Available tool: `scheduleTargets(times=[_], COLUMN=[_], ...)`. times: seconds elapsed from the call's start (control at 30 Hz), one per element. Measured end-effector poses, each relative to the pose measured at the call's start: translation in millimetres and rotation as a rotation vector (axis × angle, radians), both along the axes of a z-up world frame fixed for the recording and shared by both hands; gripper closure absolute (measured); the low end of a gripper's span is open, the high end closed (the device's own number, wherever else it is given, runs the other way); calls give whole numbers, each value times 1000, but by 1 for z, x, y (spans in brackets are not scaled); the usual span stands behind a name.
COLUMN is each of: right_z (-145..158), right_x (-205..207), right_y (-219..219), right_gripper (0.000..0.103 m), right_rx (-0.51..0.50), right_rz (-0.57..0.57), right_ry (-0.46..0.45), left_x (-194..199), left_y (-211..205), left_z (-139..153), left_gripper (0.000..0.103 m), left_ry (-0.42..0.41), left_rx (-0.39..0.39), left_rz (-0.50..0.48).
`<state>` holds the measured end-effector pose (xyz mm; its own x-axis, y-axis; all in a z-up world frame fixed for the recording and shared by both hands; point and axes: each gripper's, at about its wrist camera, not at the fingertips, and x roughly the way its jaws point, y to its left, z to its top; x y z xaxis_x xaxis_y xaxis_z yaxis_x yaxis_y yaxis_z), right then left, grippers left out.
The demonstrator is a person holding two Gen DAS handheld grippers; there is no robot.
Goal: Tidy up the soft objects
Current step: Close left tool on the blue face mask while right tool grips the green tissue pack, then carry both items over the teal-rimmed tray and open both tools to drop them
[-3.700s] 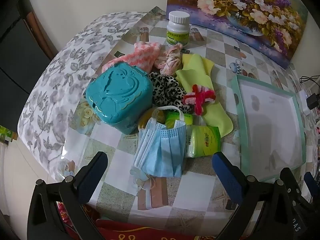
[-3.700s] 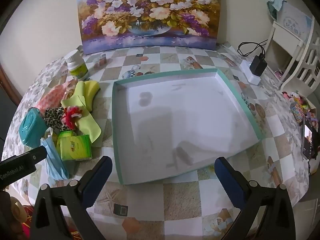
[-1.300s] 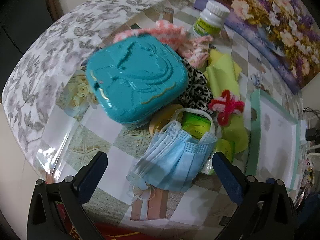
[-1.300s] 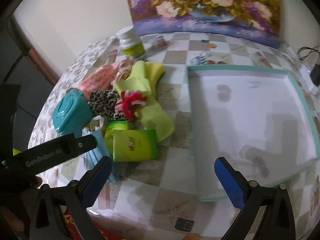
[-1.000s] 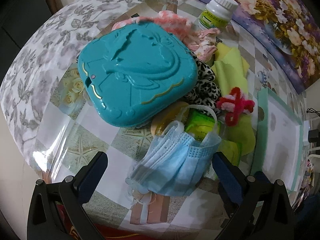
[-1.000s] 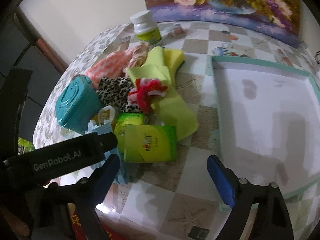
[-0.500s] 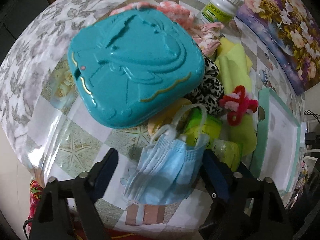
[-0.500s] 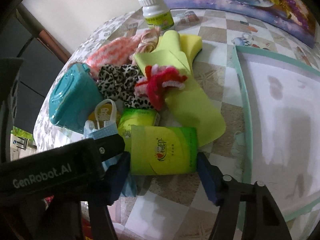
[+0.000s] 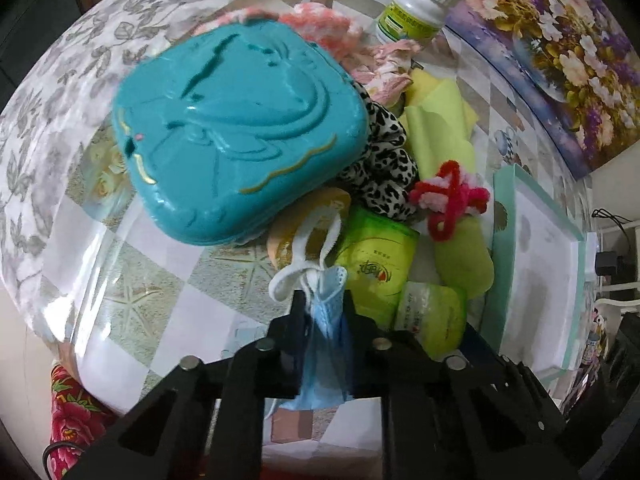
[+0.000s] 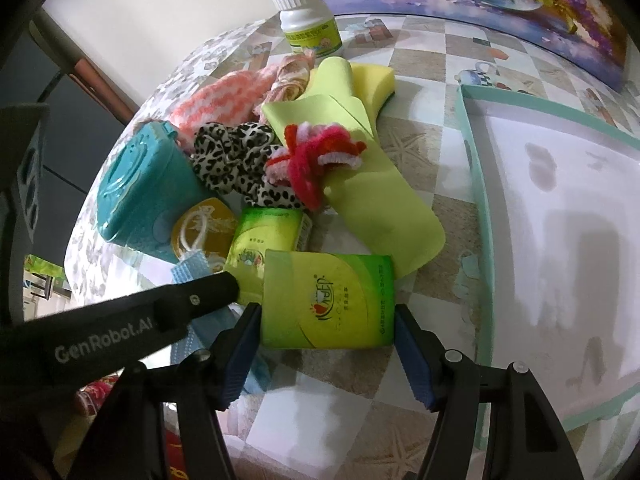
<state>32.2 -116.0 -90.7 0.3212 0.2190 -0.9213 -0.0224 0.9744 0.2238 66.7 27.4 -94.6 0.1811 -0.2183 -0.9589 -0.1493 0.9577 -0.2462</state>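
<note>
Where soft things crowd, teal case (image 9: 240, 136) alongside

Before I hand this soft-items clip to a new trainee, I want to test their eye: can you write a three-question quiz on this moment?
1. True or false: the left gripper is shut on the blue face mask.
2. What sits between the pads of the right gripper? A) leopard-print scrunchie B) green tissue pack C) white pill bottle
3. Fill in: the white tray with the teal rim holds ____ of the soft items so far.

Key:
1. True; the mask is bunched between the closed fingers.
2. B, the green tissue pack; both pads meet its sides.
3. None.
</note>
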Motion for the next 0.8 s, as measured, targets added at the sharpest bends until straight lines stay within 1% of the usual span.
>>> scheduleTargets(times=[0.2,0.23,0.27,0.4,0.47,0.63,0.73,0.8], right_z=[11,12,14,23,31,53,62,68], right_x=[-7,-8,-9,-11,-14,-20,-21,-22], right_y=[-2,-3,-3,-6,-12,-33,-52,-70], right_gripper=[36,36,36,36,36,36,36,36], right_rx=[14,16,17,17,21,26,-13,-56], right_rz=[-2,-4,-5,-18,-36,-101,-171,-233], right_ry=[-20,-20,-22,-43,-58,-102,-113,-120], left_x=[-5,-6,-7,-8,-9,-15,-17,-19], left_y=[-4,-5,-3,0,-2,-11,-22,-34], left_z=[6,20,27,42,52,82,95,102], left_gripper=[92,92,92,93,93,93,93,93], left_ry=[-44,-47,-57,-105,-154,-291,-347,-377], left_rx=[-23,-32,-37,-66,-88,-115,-144,-141], left_rz=[1,3,5,18,16,-25,-75,-122])
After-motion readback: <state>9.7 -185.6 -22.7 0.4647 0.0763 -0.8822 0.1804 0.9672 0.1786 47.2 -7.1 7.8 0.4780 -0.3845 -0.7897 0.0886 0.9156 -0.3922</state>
